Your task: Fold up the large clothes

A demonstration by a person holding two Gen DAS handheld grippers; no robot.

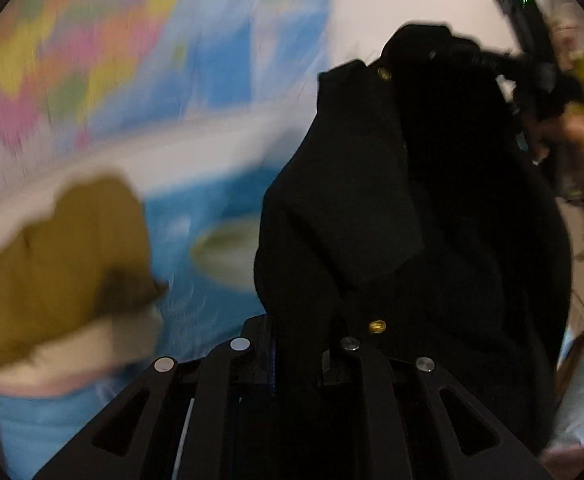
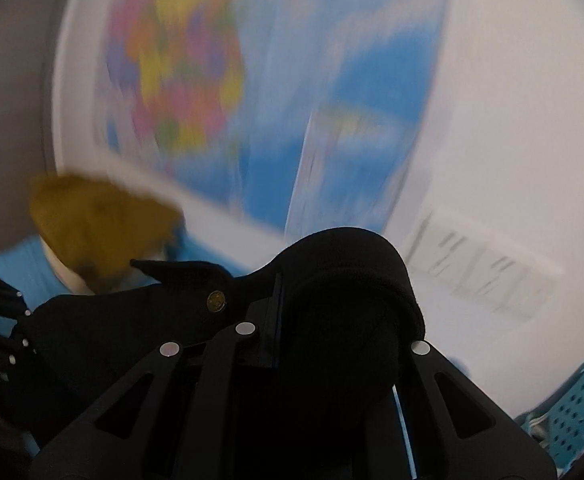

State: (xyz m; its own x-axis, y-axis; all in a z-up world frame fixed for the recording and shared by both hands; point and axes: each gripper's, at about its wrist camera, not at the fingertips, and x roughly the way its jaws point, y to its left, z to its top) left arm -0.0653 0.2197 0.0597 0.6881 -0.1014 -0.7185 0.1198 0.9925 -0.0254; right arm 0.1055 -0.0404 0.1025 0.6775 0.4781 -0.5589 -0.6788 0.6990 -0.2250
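Observation:
A large black garment [image 1: 392, 200] with gold buttons [image 1: 377, 326] fills the right half of the left wrist view. My left gripper [image 1: 296, 344] is shut on its lower edge, and the cloth hides the fingertips. The garment stretches up to the top right, where a person's hand [image 1: 572, 148] holds my right gripper [image 1: 532, 80] on the other end. In the right wrist view the black garment [image 2: 352, 280] bulges over my right gripper [image 2: 287, 320], which is shut on it. A gold button [image 2: 215, 301] shows to the left.
A mustard-yellow cloth [image 1: 59, 256] lies on a white and blue pile at left, also seen as mustard cloth [image 2: 99, 232]. A colourful wall map [image 2: 195, 80] hangs behind, blurred. A blue perforated basket [image 2: 572, 412] stands at lower right. The white wall [image 2: 512, 120] lies to the right.

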